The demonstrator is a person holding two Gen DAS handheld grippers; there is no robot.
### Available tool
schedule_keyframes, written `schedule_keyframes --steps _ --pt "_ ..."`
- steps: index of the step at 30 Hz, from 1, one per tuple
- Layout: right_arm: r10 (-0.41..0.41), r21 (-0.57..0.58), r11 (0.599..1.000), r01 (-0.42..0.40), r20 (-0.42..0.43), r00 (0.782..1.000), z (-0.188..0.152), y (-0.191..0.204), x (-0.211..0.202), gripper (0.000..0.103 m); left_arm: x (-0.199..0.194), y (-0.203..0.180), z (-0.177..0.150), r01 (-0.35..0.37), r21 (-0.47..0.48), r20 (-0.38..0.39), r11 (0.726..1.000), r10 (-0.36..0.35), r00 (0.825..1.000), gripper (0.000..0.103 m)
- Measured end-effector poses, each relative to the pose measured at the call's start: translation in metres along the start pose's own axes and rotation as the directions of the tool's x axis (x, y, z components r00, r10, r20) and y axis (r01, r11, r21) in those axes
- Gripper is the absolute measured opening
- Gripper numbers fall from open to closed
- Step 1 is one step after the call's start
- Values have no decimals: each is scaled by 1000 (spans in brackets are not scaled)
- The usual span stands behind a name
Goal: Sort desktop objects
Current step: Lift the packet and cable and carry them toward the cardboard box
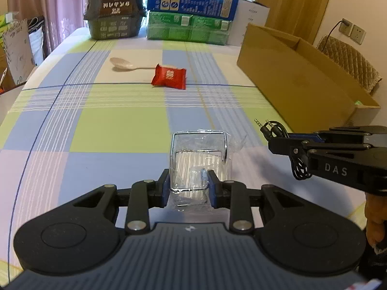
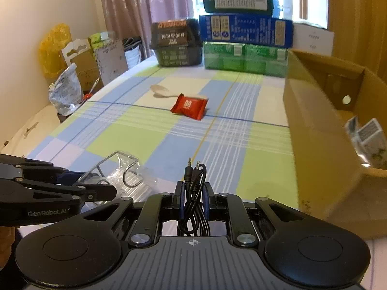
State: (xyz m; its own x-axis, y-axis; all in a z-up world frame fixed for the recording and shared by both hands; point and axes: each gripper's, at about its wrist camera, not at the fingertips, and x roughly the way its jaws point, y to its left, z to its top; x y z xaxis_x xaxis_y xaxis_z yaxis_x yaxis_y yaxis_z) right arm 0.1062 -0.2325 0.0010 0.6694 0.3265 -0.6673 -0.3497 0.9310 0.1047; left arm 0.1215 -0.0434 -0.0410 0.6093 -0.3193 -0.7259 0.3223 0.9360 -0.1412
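My left gripper (image 1: 188, 183) is shut on a chrome wire holder wrapped in clear plastic (image 1: 199, 162), held just above the checked tablecloth. That wrapped holder (image 2: 116, 171) shows at the lower left of the right wrist view, with the left gripper (image 2: 106, 188) around it. My right gripper (image 2: 192, 193) is shut on a coiled black audio cable (image 2: 193, 193) whose two jack plugs point forward. In the left wrist view the cable (image 1: 275, 130) sticks out of the right gripper (image 1: 278, 140) at the right. A red snack packet (image 1: 169, 77) and a white spoon (image 1: 123, 64) lie farther up the table.
An open cardboard box (image 1: 302, 77) stands along the table's right side; in the right wrist view the box (image 2: 321, 133) holds card packs (image 2: 367, 140). Stacked blue and green cartons (image 1: 191, 14) and a dark food container (image 1: 113, 14) line the far edge. Bags and boxes (image 2: 72, 72) sit left of the table.
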Motion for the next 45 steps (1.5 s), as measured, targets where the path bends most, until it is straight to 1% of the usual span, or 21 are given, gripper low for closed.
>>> schedule_keyframes --steps 16,28,34,45 --pt "-54 47 998 50 82 995 -18 -3 -87 11 -63 -50 -9 5 31 49 1000 -6 999 26" --pt "-90 74 994 81 137 986 -25 -11 -136 11 -90 -80 -11 23 71 81 997 -29 996 26" --pt "-111 86 991 99 151 982 -26 -17 -151 11 -98 -91 -9 28 89 91 996 -37 995 26" --pt "-124 106 989 107 171 977 -23 -31 -167 11 -102 -105 -1 37 110 96 993 -48 994 26"
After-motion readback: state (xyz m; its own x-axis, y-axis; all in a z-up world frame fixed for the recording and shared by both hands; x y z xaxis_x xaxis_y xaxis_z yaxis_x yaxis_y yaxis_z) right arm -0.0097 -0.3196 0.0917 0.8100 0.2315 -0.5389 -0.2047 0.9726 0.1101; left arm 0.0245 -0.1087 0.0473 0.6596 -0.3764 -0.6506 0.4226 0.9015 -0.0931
